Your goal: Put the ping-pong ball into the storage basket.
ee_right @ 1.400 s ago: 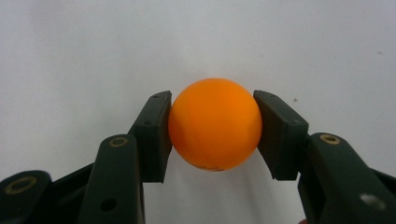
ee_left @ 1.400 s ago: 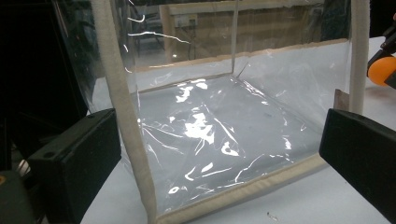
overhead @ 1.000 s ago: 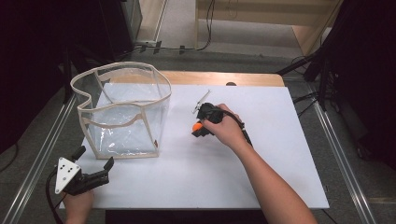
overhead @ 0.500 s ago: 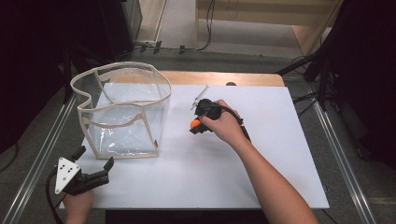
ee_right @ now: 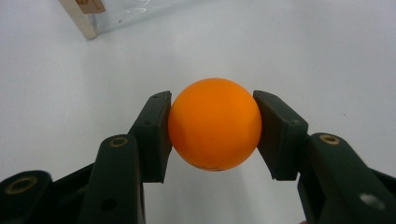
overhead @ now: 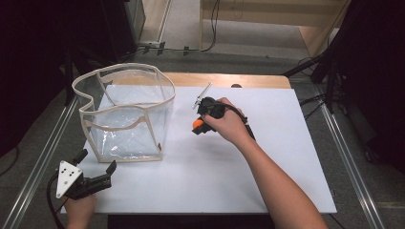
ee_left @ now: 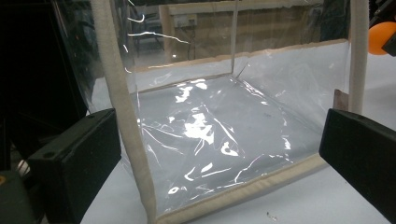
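An orange ball (ee_right: 214,123) sits clamped between the two black jaws of my right gripper (ee_right: 212,128). From above, that gripper (overhead: 197,125) hovers over the white table top (overhead: 267,157), a little right of a clear plastic bag (overhead: 125,112) with beige trim, and the ball (overhead: 196,124) peeks out at its tip. My left gripper (overhead: 98,169) rests at the near left corner with its jaws spread wide. In the left gripper view the bag (ee_left: 219,130) stands open-topped just ahead, one beige corner seam rising between the jaws.
A thin metal rod (overhead: 202,95) lies on the table beyond the right hand. A wooden strip (overhead: 224,79) runs along the far edge. Metal rails (overhead: 45,157) flank the table on both sides. Cables trail on the floor behind.
My right gripper with the ball has drifted slightly left, toward the bag. The left gripper has kept still.
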### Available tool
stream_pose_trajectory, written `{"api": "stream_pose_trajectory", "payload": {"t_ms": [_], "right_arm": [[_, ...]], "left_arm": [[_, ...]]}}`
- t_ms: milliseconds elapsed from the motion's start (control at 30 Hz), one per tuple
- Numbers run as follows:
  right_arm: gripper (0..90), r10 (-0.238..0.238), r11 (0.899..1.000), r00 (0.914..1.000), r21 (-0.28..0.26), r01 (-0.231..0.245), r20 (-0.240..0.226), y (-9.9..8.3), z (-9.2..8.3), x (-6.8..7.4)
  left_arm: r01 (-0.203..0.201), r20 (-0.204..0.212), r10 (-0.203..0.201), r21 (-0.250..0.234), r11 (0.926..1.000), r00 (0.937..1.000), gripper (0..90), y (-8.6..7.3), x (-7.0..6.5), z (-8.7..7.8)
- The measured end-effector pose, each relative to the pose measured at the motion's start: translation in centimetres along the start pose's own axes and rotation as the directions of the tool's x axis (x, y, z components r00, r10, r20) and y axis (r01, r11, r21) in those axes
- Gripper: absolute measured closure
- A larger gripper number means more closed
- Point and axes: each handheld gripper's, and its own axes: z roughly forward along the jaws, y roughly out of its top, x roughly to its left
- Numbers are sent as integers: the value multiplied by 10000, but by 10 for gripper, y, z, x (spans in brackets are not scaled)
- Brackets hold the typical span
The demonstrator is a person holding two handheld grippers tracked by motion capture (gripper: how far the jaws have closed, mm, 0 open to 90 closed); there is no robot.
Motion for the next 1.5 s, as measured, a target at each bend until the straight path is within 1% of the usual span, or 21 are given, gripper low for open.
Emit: {"api": "stream_pose_trajectory", "payload": {"t_ms": [100,133,200,267,300,333,400,467,567,667,833,867,1100,1233,1367,1400,1433,1467,1500], "right_arm": [[476,-103,9999,9999,-21,103,-15,3,-2,0],[476,36,10000,10000,53,-36,-34,4,-4,1],[476,-103,9999,9999,-52,103,-73,6,-5,1],[476,14,10000,9999,-72,-15,-108,8,-7,2],[476,-45,10000,10000,12,45,-74,9,-8,2],[476,-159,9999,9998,-27,158,-90,10,-9,1],[477,-86,10000,9999,2,86,-87,12,-10,3],[476,-219,9998,9997,17,219,-90,14,-12,3],[476,-210,9997,9997,-84,208,-141,17,-15,3],[477,-311,9995,9994,-82,310,-170,20,-18,3],[477,-301,9995,9993,-95,299,-224,24,-22,3],[477,-369,9992,9990,-160,365,-257,25,-23,3],[478,-251,9996,9992,-165,246,-304,31,-28,4],[478,-292,9995,9988,-160,286,-383,34,-31,2],[477,-274,9993,9987,-283,262,-436,36,-35,2],[477,-356,9988,9981,-361,338,-494,36,-35,1],[478,-298,9988,9983,-397,278,-495,37,-36,2],[478,-385,9986,9980,-386,365,-500,38,-38,1],[478,-302,9987,9983,-419,281,-506,38,-39,1]], "left_arm": [[18,1,-18,-14,10000,10000,0,0,0,0],[28,-2,-28,-8,10000,10000,0,0,0,0],[26,-13,-26,-22,10000,10000,0,0,0,0],[34,-9,-34,-14,10000,10000,0,0,0,0],[37,2,-37,-16,10000,10000,0,0,0,0],[43,-3,-43,-32,10000,10000,0,0,0,0],[55,7,-55,-33,10000,10000,0,0,0,0],[54,8,-54,-21,10000,10000,0,0,0,0],[58,14,-58,-27,10000,10000,0,0,0,0],[45,8,-45,-25,10000,10000,0,0,0,0],[49,5,-49,-28,10000,10000,0,0,0,0],[48,2,-48,-25,10000,10000,0,0,0,0],[32,15,-32,-30,10000,10000,0,0,0,0],[40,16,-40,-32,10000,10000,0,0,0,0],[46,24,-46,-30,10000,10000,0,0,0,0],[45,24,-45,-20,10000,10000,0,0,0,0],[43,22,-43,-19,10000,10000,0,0,0,0],[42,24,-42,-20,10000,10000,0,0,0,0],[44,22,-44,-20,10000,10000,0,0,0,0]]}}
